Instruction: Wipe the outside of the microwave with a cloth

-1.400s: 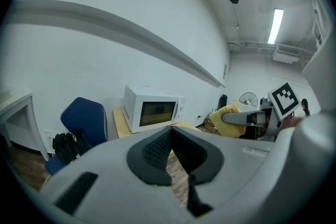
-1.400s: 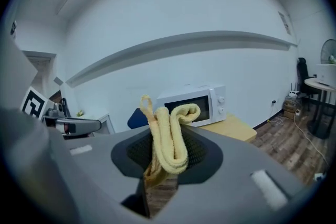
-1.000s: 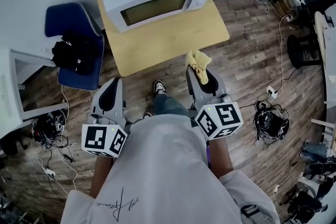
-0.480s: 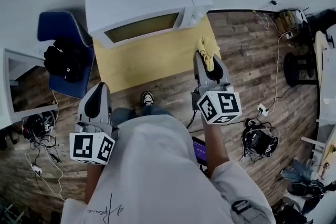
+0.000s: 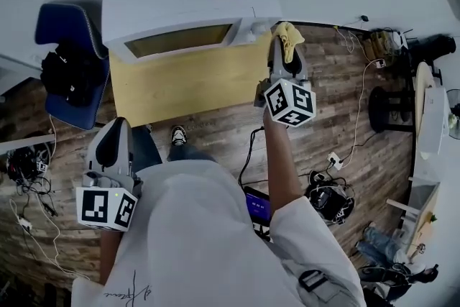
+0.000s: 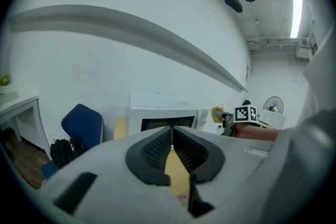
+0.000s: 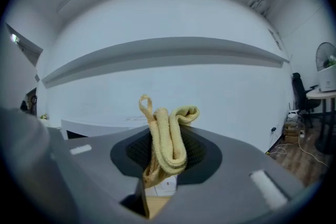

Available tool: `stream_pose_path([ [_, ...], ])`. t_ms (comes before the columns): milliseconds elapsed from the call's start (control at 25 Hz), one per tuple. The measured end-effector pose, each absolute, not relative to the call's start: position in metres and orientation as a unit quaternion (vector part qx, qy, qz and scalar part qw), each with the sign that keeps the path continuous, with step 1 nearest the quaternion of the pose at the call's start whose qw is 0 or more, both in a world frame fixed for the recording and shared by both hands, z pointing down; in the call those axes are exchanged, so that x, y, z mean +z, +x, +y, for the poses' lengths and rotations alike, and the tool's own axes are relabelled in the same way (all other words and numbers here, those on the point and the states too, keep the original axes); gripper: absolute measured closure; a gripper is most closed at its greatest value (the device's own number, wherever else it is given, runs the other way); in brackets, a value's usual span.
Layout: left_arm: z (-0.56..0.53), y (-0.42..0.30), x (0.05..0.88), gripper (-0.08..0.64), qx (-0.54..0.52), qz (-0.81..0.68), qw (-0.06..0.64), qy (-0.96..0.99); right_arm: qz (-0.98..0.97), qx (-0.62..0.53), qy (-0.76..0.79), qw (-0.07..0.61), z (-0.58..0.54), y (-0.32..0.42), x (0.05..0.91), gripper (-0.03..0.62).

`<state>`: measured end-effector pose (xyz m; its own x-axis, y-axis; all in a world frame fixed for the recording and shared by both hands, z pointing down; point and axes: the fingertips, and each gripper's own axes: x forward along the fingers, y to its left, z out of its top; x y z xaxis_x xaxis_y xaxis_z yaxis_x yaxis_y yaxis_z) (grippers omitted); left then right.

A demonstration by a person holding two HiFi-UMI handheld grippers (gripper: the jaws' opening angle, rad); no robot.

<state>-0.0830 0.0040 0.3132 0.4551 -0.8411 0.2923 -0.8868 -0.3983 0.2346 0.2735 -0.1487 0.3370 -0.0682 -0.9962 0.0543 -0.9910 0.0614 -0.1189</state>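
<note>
A white microwave (image 5: 180, 0) with a dark door window stands at the back of a small wooden table (image 5: 180, 83). My right gripper (image 5: 285, 41) is shut on a folded yellow cloth (image 5: 290, 34), held right beside the microwave's front right corner, by the control panel. In the right gripper view the cloth (image 7: 167, 139) bulges out between the jaws and the microwave (image 7: 89, 128) shows low at the left. My left gripper (image 5: 113, 141) hangs low at the person's left side, short of the table; its jaws are shut with nothing in them. The left gripper view shows the microwave (image 6: 163, 115) ahead.
A blue chair (image 5: 65, 68) with a black bag (image 5: 68, 75) on it stands left of the table. Cables and a power strip (image 5: 334, 158) lie on the wooden floor at the right. A white wall runs behind the microwave. The person's shoe (image 5: 177, 134) is near the table's front edge.
My right gripper has carried the yellow cloth forward and up from the table's front edge to the microwave's right front corner. The left gripper has dropped back and lower at the side.
</note>
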Motion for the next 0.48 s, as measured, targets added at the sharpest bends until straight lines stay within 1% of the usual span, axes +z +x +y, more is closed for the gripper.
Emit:
stream_pose_path([
  [160, -0.002, -0.084, 0.312, 0.549, 0.077, -0.511, 0.167, 0.840, 0.705, -0.041, -0.707, 0.030, -0.168, 0.284, 0.351, 0.480],
  [480, -0.012, -0.098, 0.320, 0.524, 0.107, -0.514, 0.162, 0.835, 0.717, -0.052, -0.692, 0.066, -0.186, 0.258, 0.358, 0.482],
])
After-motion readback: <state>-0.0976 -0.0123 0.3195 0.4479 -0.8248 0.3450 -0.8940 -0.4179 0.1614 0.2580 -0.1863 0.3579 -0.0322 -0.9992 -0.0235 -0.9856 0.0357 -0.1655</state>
